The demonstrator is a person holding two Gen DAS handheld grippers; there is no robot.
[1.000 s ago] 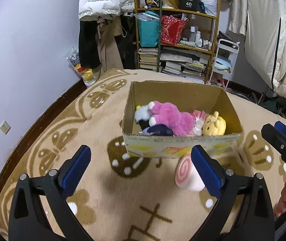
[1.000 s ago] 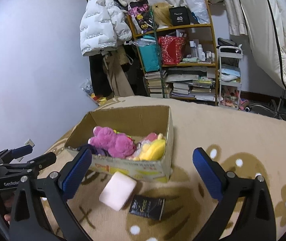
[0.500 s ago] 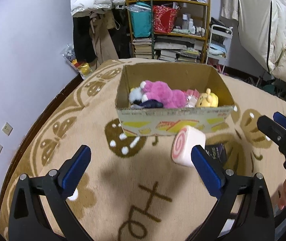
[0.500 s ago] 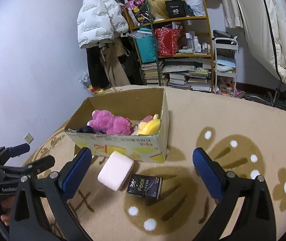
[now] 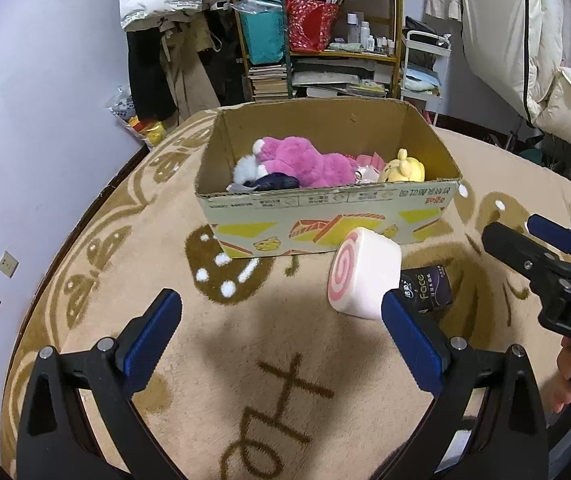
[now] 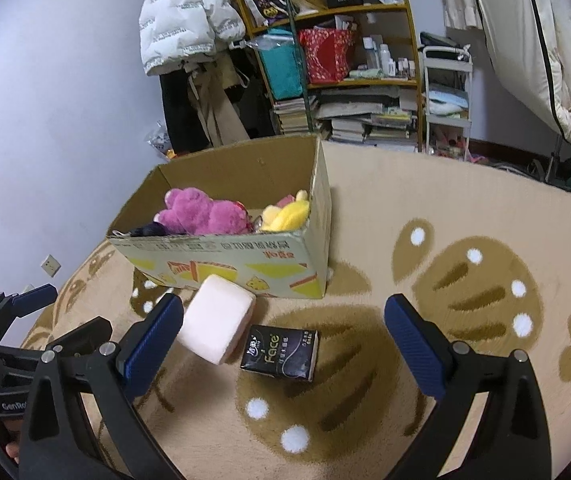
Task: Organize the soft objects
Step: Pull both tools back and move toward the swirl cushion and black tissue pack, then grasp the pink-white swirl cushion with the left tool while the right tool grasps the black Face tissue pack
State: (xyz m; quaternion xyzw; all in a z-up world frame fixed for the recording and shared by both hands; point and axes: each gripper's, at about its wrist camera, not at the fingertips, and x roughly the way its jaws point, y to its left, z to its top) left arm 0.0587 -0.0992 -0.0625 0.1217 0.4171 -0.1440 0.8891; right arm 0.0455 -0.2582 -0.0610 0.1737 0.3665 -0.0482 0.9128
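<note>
one cardboard box (image 5: 325, 208); one swirl cushion (image 5: 363, 274); one tissue pack (image 6: 280, 352); one pink plush (image 5: 305, 162); one yellow plush (image 5: 403, 166); two grippers: left gripper (image 5: 281, 334), right gripper (image 6: 285, 336).

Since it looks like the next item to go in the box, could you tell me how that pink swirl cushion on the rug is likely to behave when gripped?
The swirl cushion looks plush with rounded edges, so it will probably squash between the fingers. It seems light for its bulk. Lying on a curved side against the cardboard box, it may roll if nudged.
</note>
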